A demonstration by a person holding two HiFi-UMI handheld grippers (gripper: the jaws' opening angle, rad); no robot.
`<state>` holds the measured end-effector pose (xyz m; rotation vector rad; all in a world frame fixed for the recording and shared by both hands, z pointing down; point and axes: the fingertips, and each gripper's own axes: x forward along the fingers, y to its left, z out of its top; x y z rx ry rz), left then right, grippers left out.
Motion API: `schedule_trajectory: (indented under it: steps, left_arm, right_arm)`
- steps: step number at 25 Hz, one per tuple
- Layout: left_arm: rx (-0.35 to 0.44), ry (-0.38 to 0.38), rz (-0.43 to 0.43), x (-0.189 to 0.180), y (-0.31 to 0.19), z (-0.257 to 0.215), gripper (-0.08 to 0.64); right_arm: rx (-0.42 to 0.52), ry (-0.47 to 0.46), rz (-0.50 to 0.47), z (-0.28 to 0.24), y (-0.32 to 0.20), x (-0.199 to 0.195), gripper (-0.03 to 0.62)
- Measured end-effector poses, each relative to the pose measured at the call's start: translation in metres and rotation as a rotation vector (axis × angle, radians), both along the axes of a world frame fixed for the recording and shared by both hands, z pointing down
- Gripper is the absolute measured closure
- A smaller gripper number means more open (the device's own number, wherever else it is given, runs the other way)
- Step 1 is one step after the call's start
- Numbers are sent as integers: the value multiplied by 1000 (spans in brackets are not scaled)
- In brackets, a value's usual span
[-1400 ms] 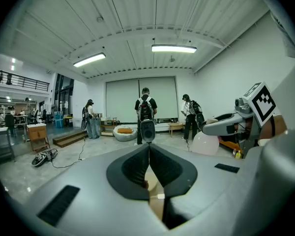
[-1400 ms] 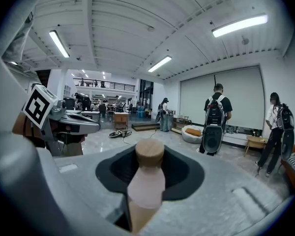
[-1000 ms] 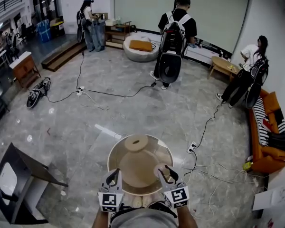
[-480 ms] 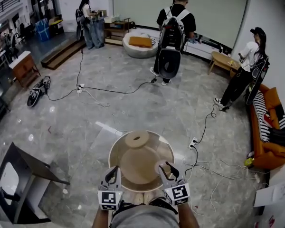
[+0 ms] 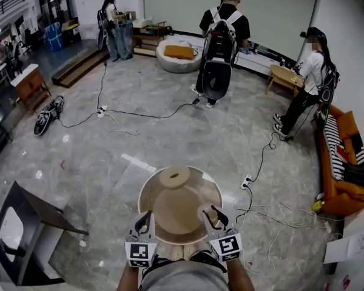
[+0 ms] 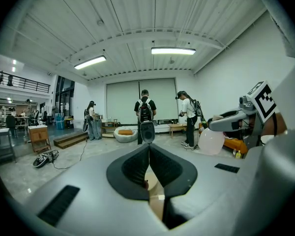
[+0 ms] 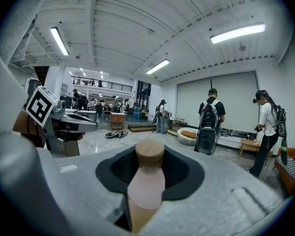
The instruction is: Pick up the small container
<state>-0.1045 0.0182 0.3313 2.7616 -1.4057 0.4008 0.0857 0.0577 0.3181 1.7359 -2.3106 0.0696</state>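
Tool in the right hand (image 7: 150, 154) is clamped on the small container (image 7: 146, 183), a pale pink bottle with a wooden cap, over the near right part of the round tabletop (image 5: 147, 190). Left tool (image 6: 149, 149) is clenched, empty. A wooden disc (image 5: 174, 177) lies near the far rim.

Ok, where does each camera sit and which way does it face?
Head view: on the person's head, facing steeply down at the round table; left gripper and right gripper show at the bottom.
Left gripper view: on the left gripper, facing along its shut fingers; right gripper shows at right.
Right gripper view: on the right gripper, facing along fingers gripping the small container; left gripper at left.
Shared: the person with the backpack.
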Motion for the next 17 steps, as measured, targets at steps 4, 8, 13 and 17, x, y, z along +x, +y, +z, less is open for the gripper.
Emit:
schedule_trajectory:
  steps: [4, 8, 13, 17]
  left_arm:
    - [2, 1, 1, 1, 0, -3, 541]
    - [0, 2, 5, 3, -2, -2, 541]
    - [-5, 3, 12, 3, -3, 1, 541]
    - [-5, -2, 18, 4, -2, 3, 541]
  right_arm:
    - [2, 8, -1, -3, 0, 0, 466]
    - [-2, 11, -3, -3, -1, 0, 466]
    - [0, 12, -9, -3, -3, -3, 466]
    - [-2, 13, -13, -1, -3, -4, 466]
